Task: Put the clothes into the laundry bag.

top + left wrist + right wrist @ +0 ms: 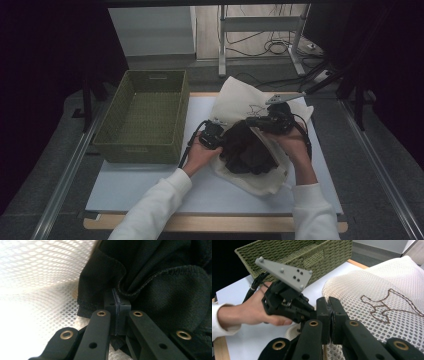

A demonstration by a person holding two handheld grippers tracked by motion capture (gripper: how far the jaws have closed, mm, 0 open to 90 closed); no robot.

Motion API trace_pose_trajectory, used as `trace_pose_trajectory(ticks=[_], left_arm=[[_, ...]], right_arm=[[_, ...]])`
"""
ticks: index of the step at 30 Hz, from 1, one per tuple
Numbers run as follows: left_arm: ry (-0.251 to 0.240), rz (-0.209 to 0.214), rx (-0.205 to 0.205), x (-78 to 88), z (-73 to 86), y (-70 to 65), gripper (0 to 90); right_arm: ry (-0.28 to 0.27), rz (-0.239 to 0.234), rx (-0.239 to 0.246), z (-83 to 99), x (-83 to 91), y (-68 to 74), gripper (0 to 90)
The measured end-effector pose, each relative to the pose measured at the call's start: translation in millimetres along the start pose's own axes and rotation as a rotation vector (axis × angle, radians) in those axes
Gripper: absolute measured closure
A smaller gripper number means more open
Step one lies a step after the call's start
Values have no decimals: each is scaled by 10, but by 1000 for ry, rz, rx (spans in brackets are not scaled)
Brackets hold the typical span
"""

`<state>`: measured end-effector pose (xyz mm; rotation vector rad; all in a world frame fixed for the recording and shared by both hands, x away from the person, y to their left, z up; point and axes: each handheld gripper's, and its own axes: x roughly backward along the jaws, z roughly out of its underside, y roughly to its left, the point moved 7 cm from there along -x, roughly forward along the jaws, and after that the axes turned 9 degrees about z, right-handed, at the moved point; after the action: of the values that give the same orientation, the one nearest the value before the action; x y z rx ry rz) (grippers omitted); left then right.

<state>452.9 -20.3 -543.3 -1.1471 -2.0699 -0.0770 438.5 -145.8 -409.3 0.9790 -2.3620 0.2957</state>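
Note:
A white mesh bag (239, 100) with a stitched brown outline lies on the table, its mouth facing me. A black garment (248, 150) sits half inside that mouth. My left gripper (214, 134) is pushed into the opening and is shut on a fold of the black garment (160, 290), with white mesh (37, 277) beside it. My right gripper (265, 121) is shut on the rim of the mesh bag (372, 285) and holds it up. In the right gripper view, a hand (249, 310) carries the left gripper's grey plate (284, 271) close by.
An empty green woven basket (145, 115) stands at the left on the white tabletop (150, 185). The same basket (312, 252) lies behind the left hand in the right gripper view. Metal rails run along both sides of the table. Cables lie on the floor beyond.

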Motion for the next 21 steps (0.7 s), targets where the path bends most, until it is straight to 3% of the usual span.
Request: trace_pose_trajectory(ticks=[6,9,11,13,16,21], left_arm=[[10,38,-29,-82,33,-223,900],[12,-4,-70,-128,28,-303,900],[21,-31,-92,-144,18,-310,900],[14,-34,-84,-158,12,-285,900],[1,-16,-57,-152,25,-235,900],[-34,9,-69,15,30,-230,900]], right_arm=[[4,2,-1,5,-16,-4,880],[3,5,-2,7,-18,-11,880],[4,5,-1,8,-16,-10,880],[3,7,0,8,-16,-8,880],[4,4,0,10,-17,-8,880],[2,1,-6,17,-7,-23,880]])
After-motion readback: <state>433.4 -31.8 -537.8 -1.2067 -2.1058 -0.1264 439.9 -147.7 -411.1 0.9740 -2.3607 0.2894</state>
